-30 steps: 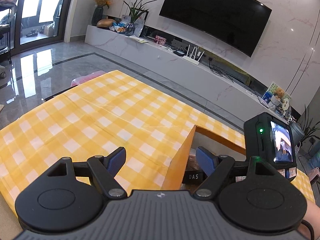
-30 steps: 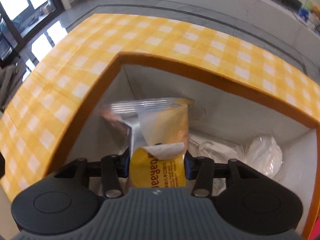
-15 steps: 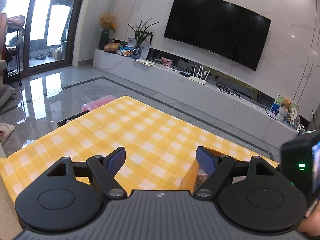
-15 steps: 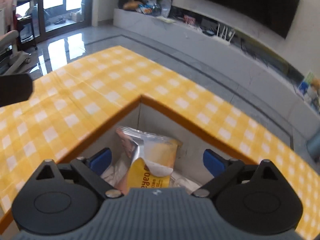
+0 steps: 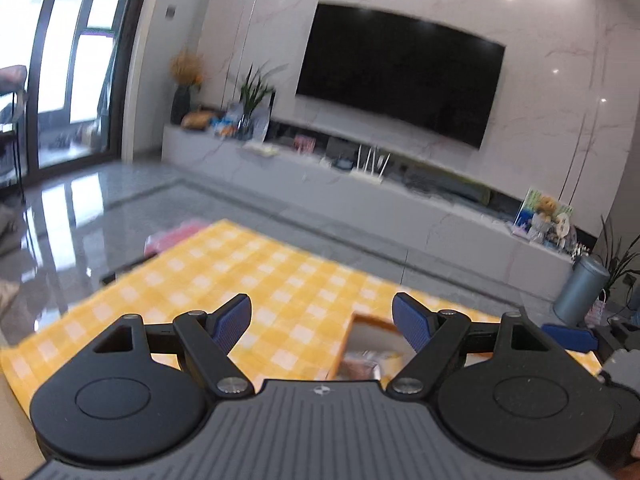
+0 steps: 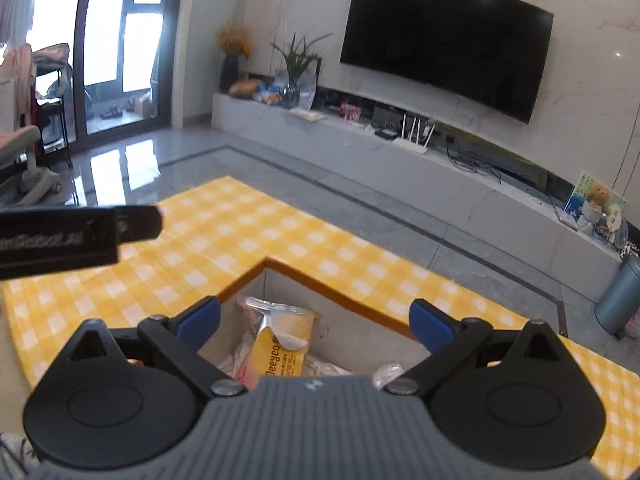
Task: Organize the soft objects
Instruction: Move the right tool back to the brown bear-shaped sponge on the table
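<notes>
Hovering above the yellow-checked desk (image 6: 256,240), the right tongs (image 6: 316,322) stand with their blue pads wide apart and nothing between them. Below them sits the orange-rimmed box (image 6: 328,284), open at the top, with pale inner walls. A yellow and silver snack packet (image 6: 280,344) stands tilted inside the box near its left wall, apart from both pads; crumpled white wrappers (image 6: 386,372) lie in the box to its right. The left tongs (image 5: 322,322) are likewise spread open and empty, held over the desk (image 5: 240,272) to the left of the box (image 5: 362,320), whose near corner shows between the pads. On the far wall hangs a dark television (image 6: 444,40).
</notes>
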`<state>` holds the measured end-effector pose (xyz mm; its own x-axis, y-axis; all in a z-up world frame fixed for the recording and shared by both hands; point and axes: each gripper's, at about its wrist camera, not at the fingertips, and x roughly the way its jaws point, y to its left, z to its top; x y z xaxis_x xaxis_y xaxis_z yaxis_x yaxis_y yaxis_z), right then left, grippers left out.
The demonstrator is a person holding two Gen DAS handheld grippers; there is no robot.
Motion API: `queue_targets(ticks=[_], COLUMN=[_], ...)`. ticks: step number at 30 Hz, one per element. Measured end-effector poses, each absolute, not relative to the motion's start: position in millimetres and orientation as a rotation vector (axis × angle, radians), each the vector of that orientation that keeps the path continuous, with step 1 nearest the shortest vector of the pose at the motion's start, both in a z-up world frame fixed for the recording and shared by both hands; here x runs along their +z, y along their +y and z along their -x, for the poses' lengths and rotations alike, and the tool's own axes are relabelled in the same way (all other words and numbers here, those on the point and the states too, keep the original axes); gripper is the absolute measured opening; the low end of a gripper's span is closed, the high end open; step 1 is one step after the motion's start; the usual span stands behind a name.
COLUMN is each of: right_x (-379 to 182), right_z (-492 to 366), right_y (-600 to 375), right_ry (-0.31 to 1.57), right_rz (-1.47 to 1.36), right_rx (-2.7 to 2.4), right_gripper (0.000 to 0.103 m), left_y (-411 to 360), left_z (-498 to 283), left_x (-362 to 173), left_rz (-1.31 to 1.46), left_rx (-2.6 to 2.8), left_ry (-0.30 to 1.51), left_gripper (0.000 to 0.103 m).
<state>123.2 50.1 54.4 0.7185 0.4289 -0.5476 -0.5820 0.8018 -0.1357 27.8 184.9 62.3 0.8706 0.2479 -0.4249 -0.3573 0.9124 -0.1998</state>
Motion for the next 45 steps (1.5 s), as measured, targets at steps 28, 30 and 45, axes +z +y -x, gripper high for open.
queue_targets(ticks=[28, 30, 45], right_x=[15.3, -2.1, -91.0], right_z=[-132.2, -140.8, -195.8], right_y=[-224.9, -234.9, -235.9], right_ry=[0.651, 0.678, 0.824], right_rz=[0.083, 0.058, 0.030], right_rx=[0.214, 0.187, 0.268], right_gripper=[0.099, 0.099, 0.083], left_y=[-21.5, -34.5, -18.0], left_z=[-69.1, -72.3, -86.6], left_x=[22.1, 11.7, -18.2], left_rz=[-0.013, -0.046, 0.031], left_rx=[-0.113, -0.128, -0.081], left_ry=[0.519, 0.540, 0.683], left_gripper=[0.094, 0.094, 0.094])
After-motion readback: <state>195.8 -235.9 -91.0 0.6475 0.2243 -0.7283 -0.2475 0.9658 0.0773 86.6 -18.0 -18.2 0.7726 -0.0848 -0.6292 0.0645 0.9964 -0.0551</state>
